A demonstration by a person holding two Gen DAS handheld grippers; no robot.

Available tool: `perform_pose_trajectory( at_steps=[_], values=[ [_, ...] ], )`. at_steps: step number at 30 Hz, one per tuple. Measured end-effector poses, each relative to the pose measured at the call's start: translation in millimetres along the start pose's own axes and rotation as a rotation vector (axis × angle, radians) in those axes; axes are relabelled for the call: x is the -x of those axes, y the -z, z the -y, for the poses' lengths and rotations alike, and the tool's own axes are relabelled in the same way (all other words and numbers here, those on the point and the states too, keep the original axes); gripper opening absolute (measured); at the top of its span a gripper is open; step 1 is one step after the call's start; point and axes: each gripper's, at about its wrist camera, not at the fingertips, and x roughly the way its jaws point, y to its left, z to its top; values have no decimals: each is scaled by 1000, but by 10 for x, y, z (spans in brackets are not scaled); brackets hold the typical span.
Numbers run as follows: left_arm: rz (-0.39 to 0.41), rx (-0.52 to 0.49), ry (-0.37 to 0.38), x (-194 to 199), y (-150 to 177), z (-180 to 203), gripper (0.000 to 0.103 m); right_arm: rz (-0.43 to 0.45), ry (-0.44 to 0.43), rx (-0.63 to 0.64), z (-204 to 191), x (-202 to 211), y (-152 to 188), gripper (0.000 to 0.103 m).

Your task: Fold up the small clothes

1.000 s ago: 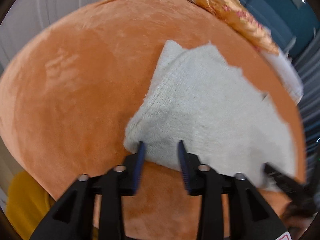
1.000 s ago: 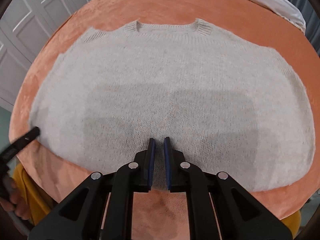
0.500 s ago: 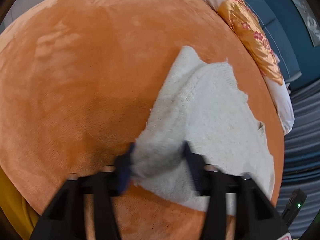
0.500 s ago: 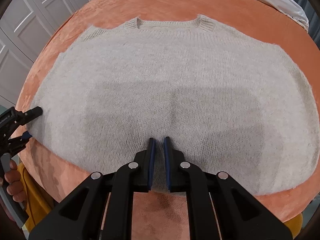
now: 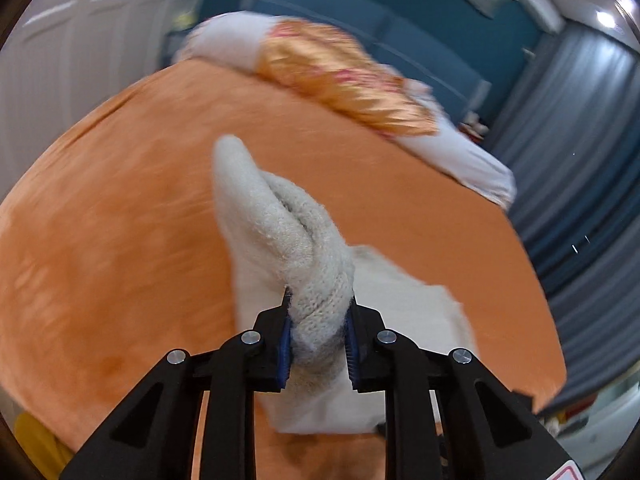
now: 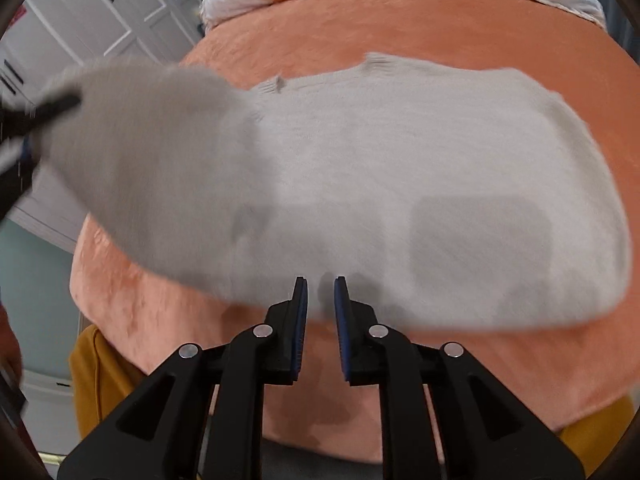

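Note:
A light grey knit sweater [image 6: 420, 184] lies flat on the orange bedspread [image 6: 480, 32], collar at the far side. My left gripper [image 5: 318, 312] is shut on the sweater's left sleeve end [image 5: 320, 300] and holds it lifted off the bed. In the right wrist view the raised sleeve [image 6: 152, 168] is a blurred fold at the left, with the left gripper [image 6: 24, 128] at the frame's edge. My right gripper [image 6: 321, 292] hovers at the sweater's near hem, jaws a narrow gap apart and holding nothing.
White and gold-patterned pillows [image 5: 360, 80] lie at the head of the bed. White cabinet doors [image 6: 80, 20] stand to the left. A blue headboard [image 5: 360, 12] and grey curtains [image 5: 580, 160] are behind. A yellow cloth [image 6: 104, 380] hangs below the bed's near edge.
My left gripper closed on the sleeve end and lifted it up off the bed, swinging it toward the sweater's body. My right gripper stayed at the hem, slightly wider apart.

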Motion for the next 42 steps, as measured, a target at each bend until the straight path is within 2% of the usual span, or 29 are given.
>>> perform_pose_trajectory(
  at_steps=[4,7,11,13,15,17,19,20,23,25,27,29,32,33,34,36,37,39,40,42],
  values=[
    [-40,-121,73,-187,137,741,17,27,6,-66,383,310,256,14],
    [-104,-197,102,-464,354,1166,17,52,24,-129,719,538,425,14],
    [-276,-270,99,-1066,848,1520,17,77,39,-198,1065,707,513,15],
    [-369,-306,49,-1409,1167,1567,19,84,47,-232,1202,756,566,16],
    [-386,-322,7,-1503,1375,1526,24,90,42,-262,1308,793,590,16],
    [-345,-328,16,-1385,1441,1515,29,97,39,-276,1357,823,578,23],
    [-303,-360,28,-1142,1437,1479,48,119,37,-274,1375,872,515,40],
    [-282,-367,27,-1015,1422,1415,60,127,35,-271,1365,876,482,41],
    [-232,-361,-5,-786,1418,1272,71,143,-16,-264,1364,867,314,45],
    [-222,-346,-64,-704,1413,1043,74,157,-80,-295,1364,809,148,54],
    [-250,-319,-131,-709,1467,823,74,160,-139,-331,1369,741,7,59],
    [-276,-273,-164,-693,1486,600,74,154,-169,-354,1341,650,-127,59],
    [-300,-196,-161,-732,1504,393,74,129,-174,-362,1229,494,-327,62],
    [-303,-191,-165,-751,1503,381,74,113,-183,-354,1167,427,-393,68],
    [-305,-190,-168,-763,1532,370,74,100,-181,-349,1119,382,-431,69],
    [-312,-195,-181,-810,1557,350,74,65,-147,-319,984,254,-516,69],
    [-314,-198,-183,-850,1551,347,74,44,-124,-290,914,180,-557,64],
    [-319,-195,-203,-889,1559,319,74,25,-90,-226,807,117,-609,24],
    [-324,-189,-210,-910,1550,315,72,43,-76,-197,772,165,-640,21],
    [-335,-172,-225,-959,1524,242,50,141,-118,-174,776,439,-677,20]
  ],
)
